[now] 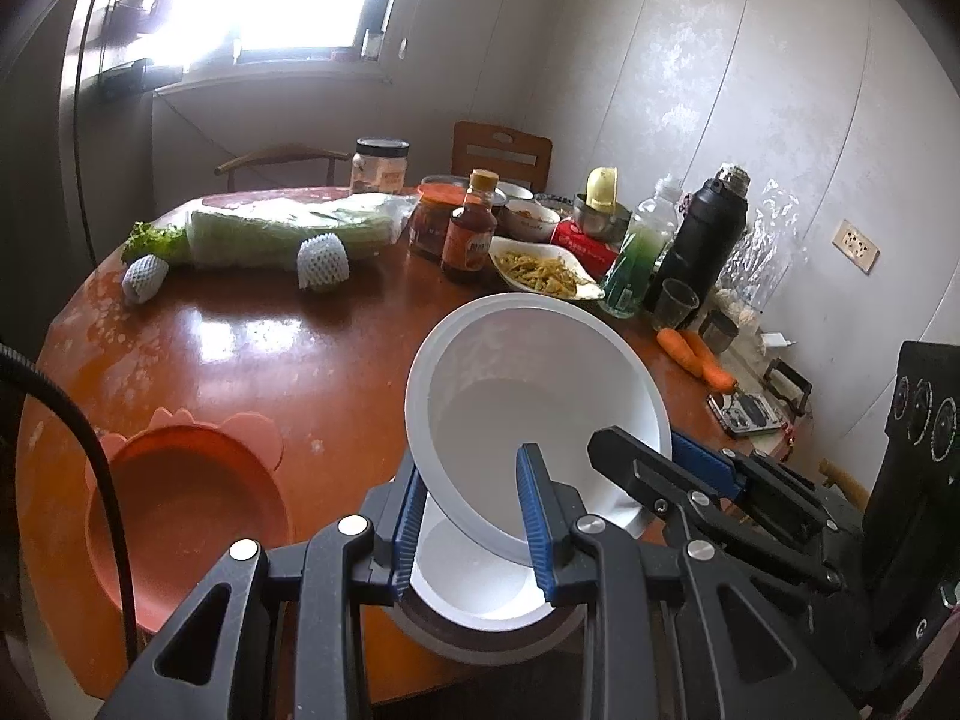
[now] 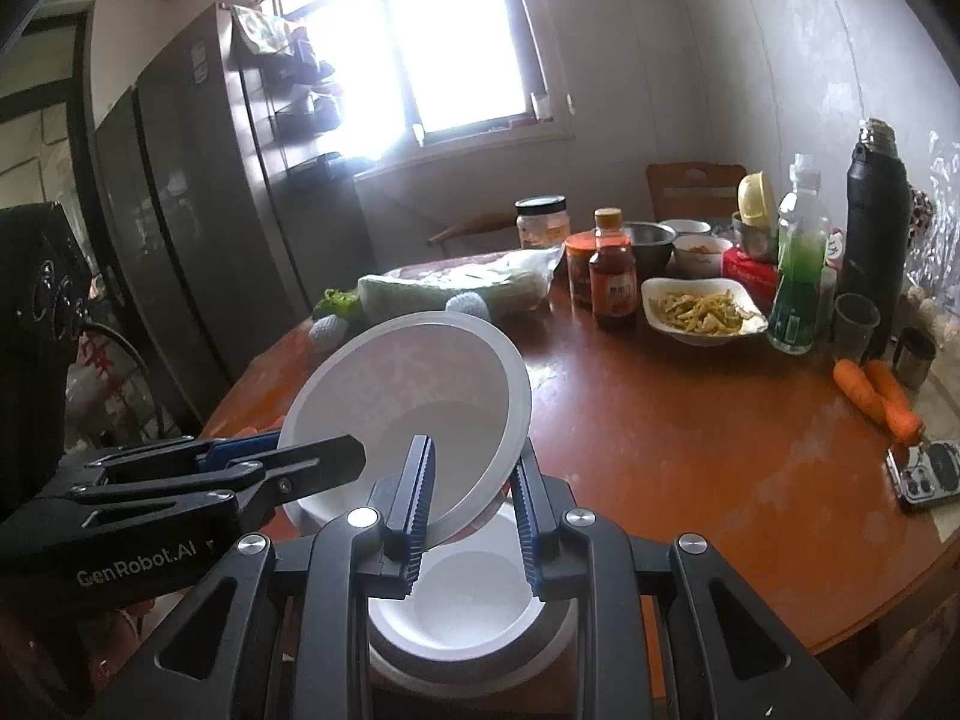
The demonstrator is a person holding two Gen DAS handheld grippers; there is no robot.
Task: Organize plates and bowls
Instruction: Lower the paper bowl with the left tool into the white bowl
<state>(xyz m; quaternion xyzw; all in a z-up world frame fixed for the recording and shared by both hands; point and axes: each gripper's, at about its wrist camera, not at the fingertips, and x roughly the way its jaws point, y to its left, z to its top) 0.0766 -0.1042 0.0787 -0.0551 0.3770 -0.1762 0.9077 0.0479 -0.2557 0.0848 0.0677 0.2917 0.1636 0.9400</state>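
Left fingers (image 1: 474, 516): nearly closed, pinching the near rim of the tilted white bowl (image 1: 528, 396).
Right fingers (image 2: 474, 510): likewise narrow, clamped on the same bowl's (image 2: 408, 402) opposite rim.
Bowl: tipped between both pairs, mouth facing them.
Below: a second white bowl (image 1: 474, 582) directly under the fingers — probably the nesting target, contact unclear.
Beside: orange plate (image 1: 180, 516), left, on the table (image 1: 300, 360).

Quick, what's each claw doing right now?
Left gripper: closed on the white bowl's rim.
Right gripper: closed on the same bowl's opposite rim.
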